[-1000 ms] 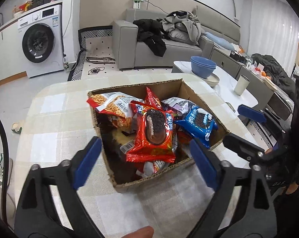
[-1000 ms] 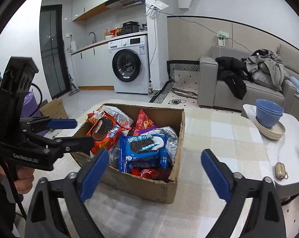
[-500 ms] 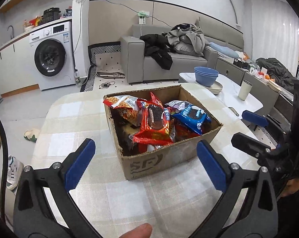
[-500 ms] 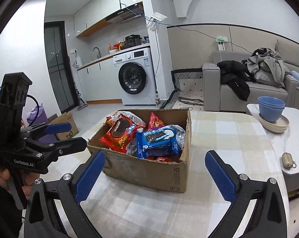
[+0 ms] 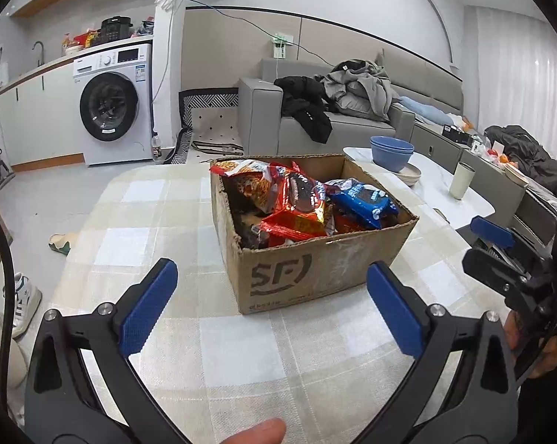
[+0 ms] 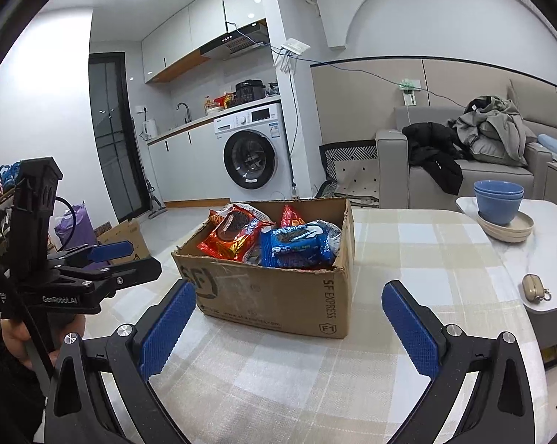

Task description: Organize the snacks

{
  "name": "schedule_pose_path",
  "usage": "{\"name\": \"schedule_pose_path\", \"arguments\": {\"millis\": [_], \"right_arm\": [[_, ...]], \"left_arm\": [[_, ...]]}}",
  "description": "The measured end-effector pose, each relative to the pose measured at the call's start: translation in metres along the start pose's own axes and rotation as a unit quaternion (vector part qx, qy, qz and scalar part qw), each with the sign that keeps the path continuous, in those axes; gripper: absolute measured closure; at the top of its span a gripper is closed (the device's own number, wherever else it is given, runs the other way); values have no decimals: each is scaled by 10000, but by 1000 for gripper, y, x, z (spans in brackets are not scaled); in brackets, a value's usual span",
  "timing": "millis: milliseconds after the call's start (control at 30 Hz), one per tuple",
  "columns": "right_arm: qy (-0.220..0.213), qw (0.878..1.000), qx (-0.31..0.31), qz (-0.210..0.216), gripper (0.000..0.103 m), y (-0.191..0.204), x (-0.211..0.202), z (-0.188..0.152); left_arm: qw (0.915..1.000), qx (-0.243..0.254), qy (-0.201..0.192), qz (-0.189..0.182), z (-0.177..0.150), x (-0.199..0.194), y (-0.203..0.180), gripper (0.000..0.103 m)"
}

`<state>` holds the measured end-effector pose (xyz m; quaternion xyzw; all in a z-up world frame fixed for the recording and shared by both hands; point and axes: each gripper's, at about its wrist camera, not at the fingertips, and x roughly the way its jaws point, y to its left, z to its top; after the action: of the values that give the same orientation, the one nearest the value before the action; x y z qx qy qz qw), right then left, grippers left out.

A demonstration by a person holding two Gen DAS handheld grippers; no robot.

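Table (image 5: pixel 241 347) with a pale checked cloth takes up most of both views. Grey sofa (image 6: pixel 463 177) piled with clothes sits behind it at about 2 o'clock in the right wrist view, white washing machine (image 6: pixel 254 151) at 12 o'clock.

Cardboard box (image 5: pixel 315 270) stands on the table, open top, dead ahead at 12 o'clock of both grippers and apart from each. Snacks are all inside it: red cookie pack (image 5: pixel 297 203) on top near the middle, blue cookie pack (image 6: pixel 297 246) on the box's right side, orange noodle-snack bag (image 5: pixel 245 181) at the far left corner (other packs underneath, too buried to tell).

Left gripper (image 5: pixel 271 310) hovers over the table just short of the box, jaws released and spread wide, nothing between them. Right gripper (image 6: pixel 289 323) same story, jaws wide apart and empty, near the box front. Each gripper shows in the other's view, at 3 o'clock and 9 o'clock, held by a hand (image 6: pixel 12 336).

Stacked blue bowls (image 6: pixel 498 201) on a plate sit on a white side table (image 6: pixel 544 255) at 2 o'clock; small tan earbud case (image 6: pixel 534 288) lies nearer on it.
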<state>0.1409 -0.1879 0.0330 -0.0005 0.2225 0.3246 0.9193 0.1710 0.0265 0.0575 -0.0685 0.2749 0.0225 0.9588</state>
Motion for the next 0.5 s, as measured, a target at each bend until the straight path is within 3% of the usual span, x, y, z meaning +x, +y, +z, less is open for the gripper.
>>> {"name": "schedule_pose_path", "arguments": {"millis": [500], "right_arm": [[-321,9993,-174,9,0,4,-1,-23]], "left_arm": [[9988,115,-472,9,-27,13,7,1]]}}
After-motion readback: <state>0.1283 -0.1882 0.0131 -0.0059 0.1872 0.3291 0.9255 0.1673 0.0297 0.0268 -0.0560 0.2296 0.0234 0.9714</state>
